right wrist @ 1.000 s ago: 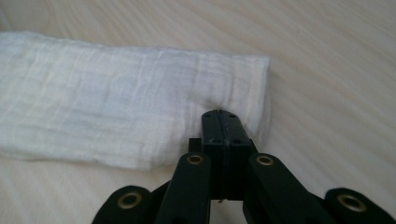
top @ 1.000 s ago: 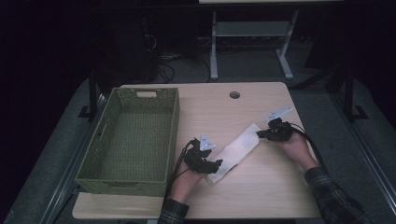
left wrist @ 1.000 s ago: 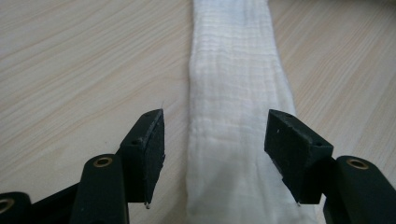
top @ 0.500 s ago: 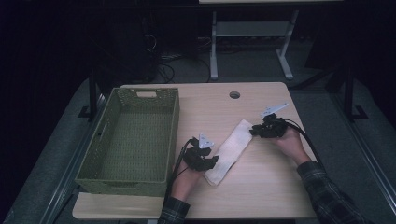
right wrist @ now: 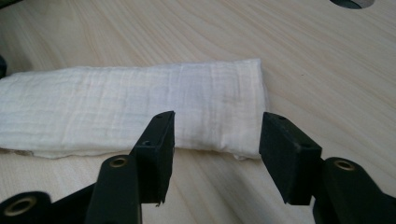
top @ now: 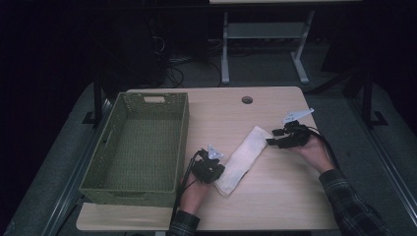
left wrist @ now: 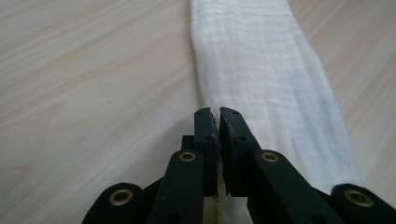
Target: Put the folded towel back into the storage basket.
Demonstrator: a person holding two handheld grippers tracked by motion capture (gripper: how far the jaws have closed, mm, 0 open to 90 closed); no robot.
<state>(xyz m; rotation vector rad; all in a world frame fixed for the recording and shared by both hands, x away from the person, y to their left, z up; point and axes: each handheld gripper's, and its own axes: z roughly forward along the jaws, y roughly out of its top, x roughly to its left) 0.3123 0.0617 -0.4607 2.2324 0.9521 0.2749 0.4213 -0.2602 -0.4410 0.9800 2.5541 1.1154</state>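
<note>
From the high view, I see the folded white muslin cloth [top: 242,159] lying flat and slantwise on the pale wooden table [top: 275,201], just right of the long olive-green woven basket [top: 162,184], whose floor is bare: nothing lies in it. My left hand-held gripper [top: 220,170] sits at the cloth's near end; my right hand-held gripper [top: 270,137] is just off the far end.

In the left gripper view, the jaws have just been closing and now stand pressed almost together on the near edge of the cloth [left wrist: 261,70], pinching a thin fold of it.

In the right gripper view, the jaws have just been opening and stand spread, apart from the cloth [right wrist: 140,107], whose far end lies beyond them, untouched.

I judge this the handover of the fold: the right has let go and the left has taken hold. The next move probably calls for lifting the near end, either to fold it over or to carry the cloth into the basket, keeping the layers together.
</note>
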